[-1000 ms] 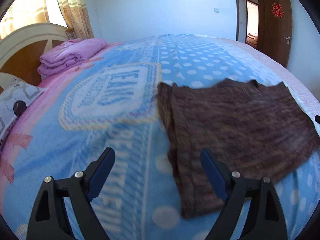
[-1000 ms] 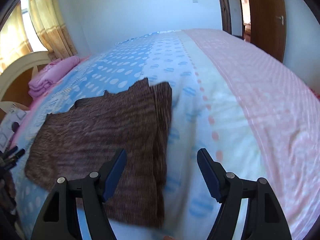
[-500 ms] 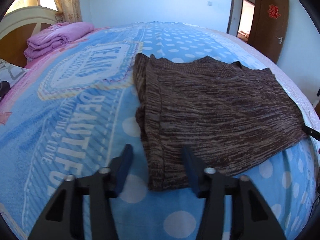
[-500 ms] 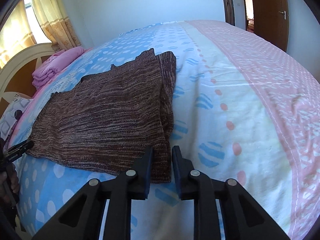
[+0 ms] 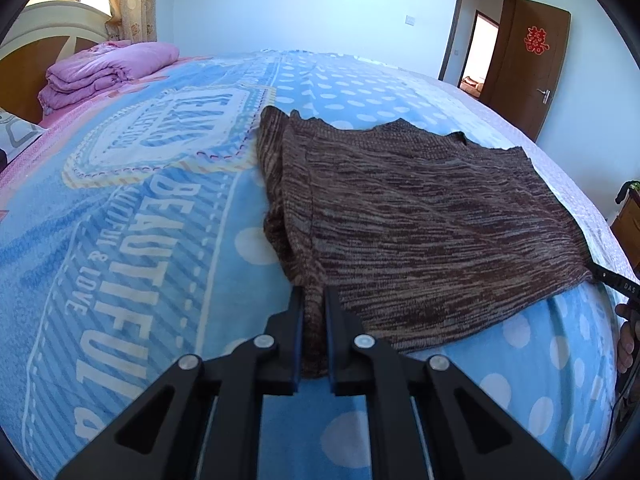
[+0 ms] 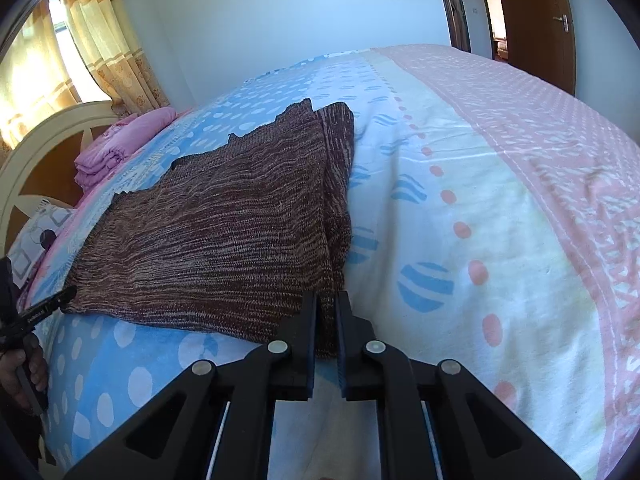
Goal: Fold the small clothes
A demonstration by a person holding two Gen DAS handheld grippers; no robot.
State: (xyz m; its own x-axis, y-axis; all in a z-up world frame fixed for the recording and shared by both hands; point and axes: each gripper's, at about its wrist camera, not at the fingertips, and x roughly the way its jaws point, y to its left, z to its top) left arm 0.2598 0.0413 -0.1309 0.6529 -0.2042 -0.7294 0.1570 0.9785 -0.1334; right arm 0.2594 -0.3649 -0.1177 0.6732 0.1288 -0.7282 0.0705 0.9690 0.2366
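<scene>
A brown knitted sweater [image 5: 420,216] lies flat on the bed, with its sleeves folded in along both sides. My left gripper [image 5: 311,300] is shut on the sweater's near left corner, and fabric shows between its fingers. In the right wrist view the sweater [image 6: 224,232] lies to the left. My right gripper [image 6: 326,300] is shut on its near right corner, at the hem by the folded sleeve. Each gripper's tip also shows at the edge of the other view.
The bed has a blue dotted blanket [image 5: 120,220] with lettering and a pink-and-white cover [image 6: 500,184]. A folded pink quilt [image 5: 108,68] lies by the headboard [image 6: 36,152]. A patterned pillow [image 6: 40,232] lies near it. A brown door [image 5: 532,64] stands open at the far right.
Both grippers were open above the bed, came down to the sweater's near corners and shut on the hem, the right one before the left.
</scene>
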